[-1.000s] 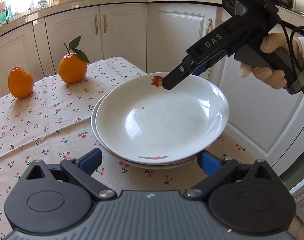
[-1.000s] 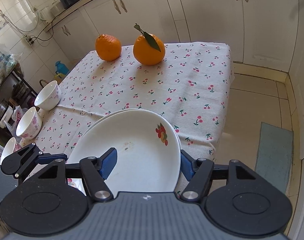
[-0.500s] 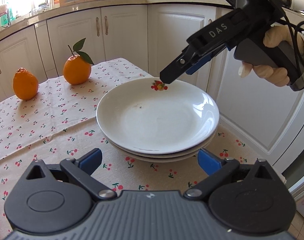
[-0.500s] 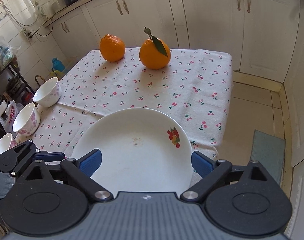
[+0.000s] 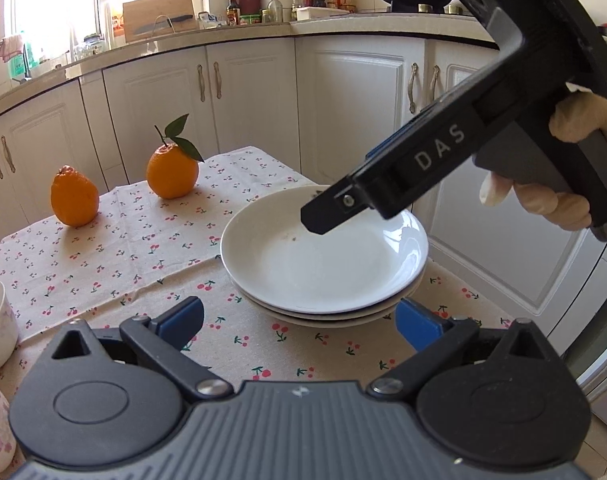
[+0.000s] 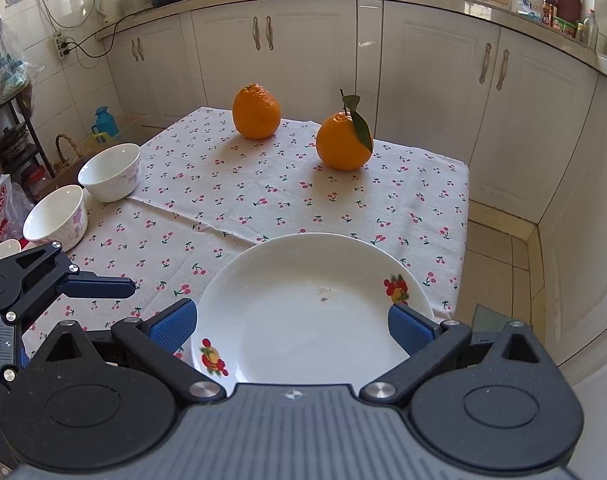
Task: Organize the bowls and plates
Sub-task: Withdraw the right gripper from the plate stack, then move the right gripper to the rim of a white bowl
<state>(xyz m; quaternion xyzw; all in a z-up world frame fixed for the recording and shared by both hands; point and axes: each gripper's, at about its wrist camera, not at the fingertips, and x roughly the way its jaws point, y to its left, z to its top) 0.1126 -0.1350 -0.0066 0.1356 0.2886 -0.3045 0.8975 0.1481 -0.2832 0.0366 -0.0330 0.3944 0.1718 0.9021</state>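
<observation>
The plate stack [image 5: 323, 264] sits at the near corner of the cherry-print tablecloth [image 6: 287, 208], 3 rims showing. The right gripper [image 6: 291, 322] has just been opening; its jaws now stand wide, nothing between the pads. The left gripper [image 5: 299, 318] is also spread wide and empty. The plates look done, so the bowls [image 6: 109, 172] at the table's left edge (at least 3, well apart from the stack) are probably next, calling for a reach across. 2 oranges [image 6: 343, 142] stand at the far side, clear of that path.
</observation>
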